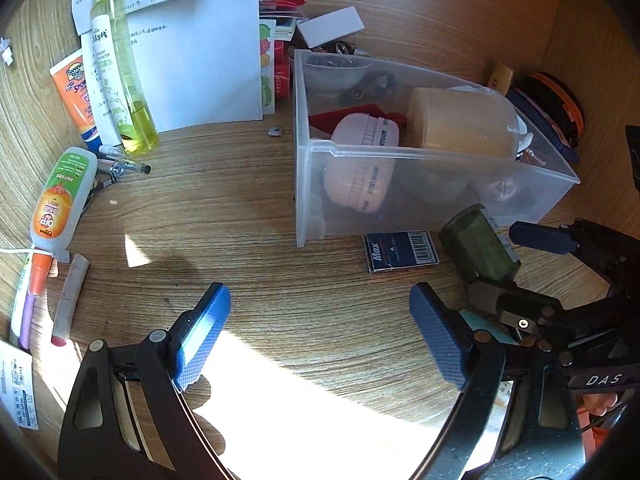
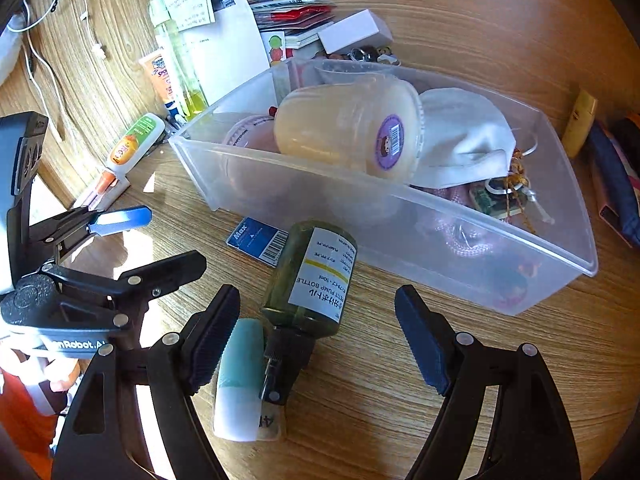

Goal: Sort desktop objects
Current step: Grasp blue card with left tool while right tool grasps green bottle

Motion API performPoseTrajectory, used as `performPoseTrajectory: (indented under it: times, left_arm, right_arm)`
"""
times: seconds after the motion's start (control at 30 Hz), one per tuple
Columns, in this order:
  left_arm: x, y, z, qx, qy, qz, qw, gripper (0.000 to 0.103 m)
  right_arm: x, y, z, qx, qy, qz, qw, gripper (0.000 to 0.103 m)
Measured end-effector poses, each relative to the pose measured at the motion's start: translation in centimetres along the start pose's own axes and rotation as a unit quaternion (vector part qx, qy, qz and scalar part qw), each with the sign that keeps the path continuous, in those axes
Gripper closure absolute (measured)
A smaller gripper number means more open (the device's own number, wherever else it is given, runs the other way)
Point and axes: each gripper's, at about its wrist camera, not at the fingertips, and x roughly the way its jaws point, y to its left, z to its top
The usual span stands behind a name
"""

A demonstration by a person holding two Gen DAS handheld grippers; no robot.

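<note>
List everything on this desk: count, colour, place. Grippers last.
clear bin: one, translucent, desk centre-right.
cream jar: one, pale yellow, lying inside the bin.
white cloth: one, in the bin beside the jar.
pink round case: one, in the bin's near-left corner.
pump bottle: one, dark green with a white label, lying on the desk in front of the bin.
teal tube: one, teal and white, beside the pump bottle.
Max box: one, navy, flat against the bin front.
spray bottle: one, yellow-green, lying on papers at the far left.
sunscreen tube: one, orange, left of the spray bottle.
left gripper: open, over bare desk.
right gripper: open, straddling the pump bottle.
</note>
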Motion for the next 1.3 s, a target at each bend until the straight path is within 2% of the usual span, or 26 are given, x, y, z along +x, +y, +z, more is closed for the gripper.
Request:
performPoseTrajectory:
  times: [0.17, 0.23, 0.33, 0.6, 0.7, 0.97, 1.0, 1.03, 1.1, 1.27, 1.3]
  left_arm:
    - [1.2, 0.4, 0.2, -0.02, 0.018, -0.008, 0.9996, 0.011]
    - [1.5, 0.3, 0.1, -0.019, 0.02, -0.005, 0.9996, 0.011]
    - [1.8, -0.2, 0.2, -0.014, 0.022, -0.003, 0.9996, 0.011]
    - [2.9, -2.8, 0.8, 0.015, 0.031, -0.002, 0.9994, 0.011]
    - [3.3, -4.1, 1.1, 0.027, 0.032, -0.002, 0.9991, 0.011]
    - [4.3, -6.2, 1.7, 0.044, 0.029, 0.012, 0.9985, 0.011]
    - [4.3, -6.3, 1.8, 0.046, 0.025, 0.014, 0.9985, 0.016]
    - [4.2, -6.4, 1.9, 0.044, 0.017, 0.02, 0.9987, 0.026]
    - [4.6, -6.7, 2.5, 0.041, 0.014, 0.019, 0.9989, 0.03]
    - [4.4, -7.3, 2.6, 0.051, 0.003, 0.013, 0.9986, 0.055]
    - [4.4, -7.3, 2.5, 0.053, 0.003, 0.014, 0.9985, 0.055]
  right_arm:
    - [0.7, -0.2, 0.2, -0.005, 0.004, 0.0, 1.0, 0.032]
    - [1.0, -0.4, 0.2, -0.006, 0.01, 0.002, 1.0, 0.043]
    - [1.4, -0.7, 0.1, -0.005, 0.014, 0.013, 1.0, 0.052]
    - [-0.9, -1.9, -0.9, -0.005, -0.018, 0.011, 1.0, 0.054]
    - [-2.0, -2.8, -1.2, 0.002, -0.026, 0.014, 1.0, 0.059]
    - [-4.0, -4.9, -1.7, 0.017, -0.047, 0.01, 0.999, 0.06]
    - [-4.2, -5.0, -1.6, 0.02, -0.049, 0.01, 0.999, 0.06]
    - [-4.3, -5.1, -1.7, 0.021, -0.052, 0.011, 0.998, 0.06]
    - [-4.5, -5.3, -1.6, 0.024, -0.056, 0.01, 0.998, 0.06]
    - [-4.6, -5.5, -1.6, 0.033, -0.061, 0.013, 0.998, 0.06]
    - [-4.8, -5.5, -1.6, 0.035, -0.063, 0.013, 0.997, 0.06]
